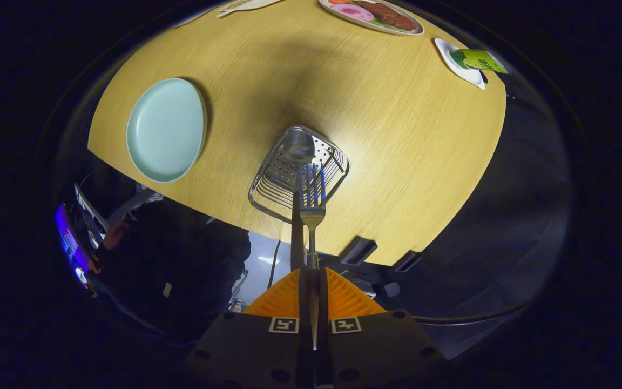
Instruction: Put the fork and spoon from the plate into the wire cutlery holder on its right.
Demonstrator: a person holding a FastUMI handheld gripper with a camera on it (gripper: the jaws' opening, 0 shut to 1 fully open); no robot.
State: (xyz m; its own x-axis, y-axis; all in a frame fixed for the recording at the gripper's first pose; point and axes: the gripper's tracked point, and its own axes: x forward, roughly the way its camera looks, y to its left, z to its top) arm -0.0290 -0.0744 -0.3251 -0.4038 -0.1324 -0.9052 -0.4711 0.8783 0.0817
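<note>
Wire holder [299, 175] stands on the table [376, 140], right of the plate [166, 129]; gripper [311, 281], jaws clamped on fork [312, 205] and spoon [297, 162], holds both over it.

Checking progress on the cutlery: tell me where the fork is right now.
In the gripper view the fork is clamped by its handle in the tool, tines hanging over the wire holder, beside the spoon and right of the plate.

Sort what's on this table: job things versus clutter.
Job: fork and spoon, both held in the shut claw above the holder; plate, now bare.

Clutter: food picture mat, green carton on a white dish.
</note>
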